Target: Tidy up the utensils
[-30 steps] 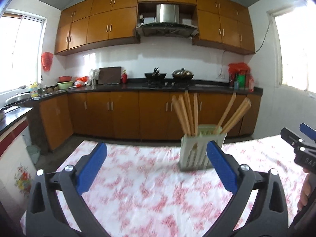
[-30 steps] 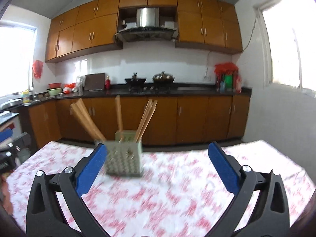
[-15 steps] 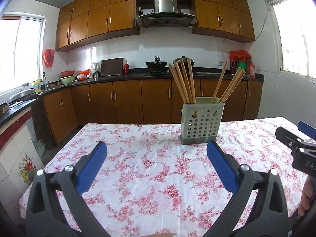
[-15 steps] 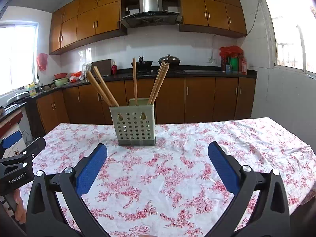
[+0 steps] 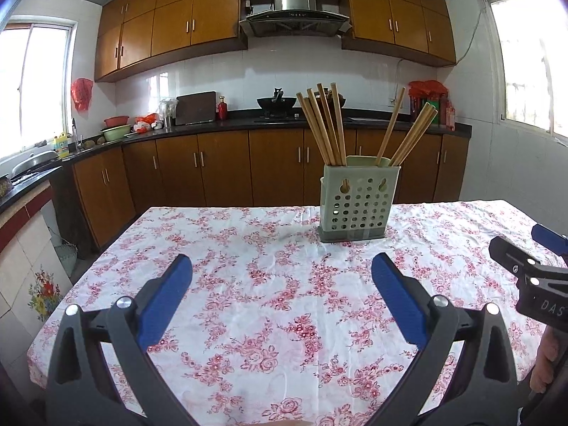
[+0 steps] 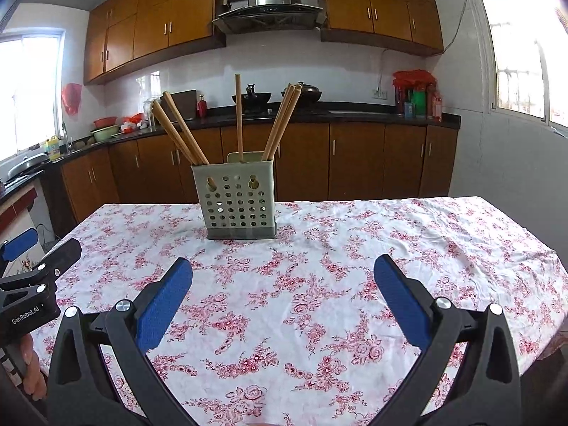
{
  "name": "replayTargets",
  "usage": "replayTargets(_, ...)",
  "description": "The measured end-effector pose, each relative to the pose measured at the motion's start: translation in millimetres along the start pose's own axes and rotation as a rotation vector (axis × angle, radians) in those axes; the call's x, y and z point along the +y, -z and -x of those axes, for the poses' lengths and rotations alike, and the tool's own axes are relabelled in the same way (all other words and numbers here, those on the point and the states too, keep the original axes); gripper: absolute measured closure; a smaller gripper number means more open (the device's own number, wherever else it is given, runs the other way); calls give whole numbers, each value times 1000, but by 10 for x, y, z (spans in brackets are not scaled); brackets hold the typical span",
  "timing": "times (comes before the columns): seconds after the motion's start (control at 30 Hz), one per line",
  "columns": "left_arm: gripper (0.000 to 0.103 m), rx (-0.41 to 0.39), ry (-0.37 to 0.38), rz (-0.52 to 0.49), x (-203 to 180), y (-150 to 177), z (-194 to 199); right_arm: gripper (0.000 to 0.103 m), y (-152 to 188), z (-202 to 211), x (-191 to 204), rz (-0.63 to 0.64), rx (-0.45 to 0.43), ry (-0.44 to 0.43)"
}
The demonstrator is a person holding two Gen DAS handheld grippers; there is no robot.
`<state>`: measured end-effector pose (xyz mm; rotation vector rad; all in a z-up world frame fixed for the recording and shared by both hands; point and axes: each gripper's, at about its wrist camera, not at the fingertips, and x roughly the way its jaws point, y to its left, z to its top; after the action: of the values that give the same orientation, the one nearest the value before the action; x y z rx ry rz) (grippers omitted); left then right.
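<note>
While both grippers, left (image 5: 282,296) and right (image 6: 283,296), gape empty short of the holder (image 6: 238,201), reaching its chopsticks (image 6: 278,122) likely comes next.

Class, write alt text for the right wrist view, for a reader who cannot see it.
A pale green perforated utensil holder with wooden chopsticks stands on a floral tablecloth in a kitchen. The open right gripper points toward it, empty, with the left gripper at the left edge.

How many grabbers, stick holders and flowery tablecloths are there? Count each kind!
Grippers: 2, the left gripper and the right gripper
Utensil holder: 1
Tablecloth: 1
Total: 4
</note>
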<state>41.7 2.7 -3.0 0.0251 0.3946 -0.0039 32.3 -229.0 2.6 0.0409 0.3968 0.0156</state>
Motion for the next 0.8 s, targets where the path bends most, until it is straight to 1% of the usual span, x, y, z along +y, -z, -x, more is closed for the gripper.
replayTargets(0.8, 4, -2, 14, 3, -44, 12, 24, 2, -9, 30, -9, -6, -9, 4)
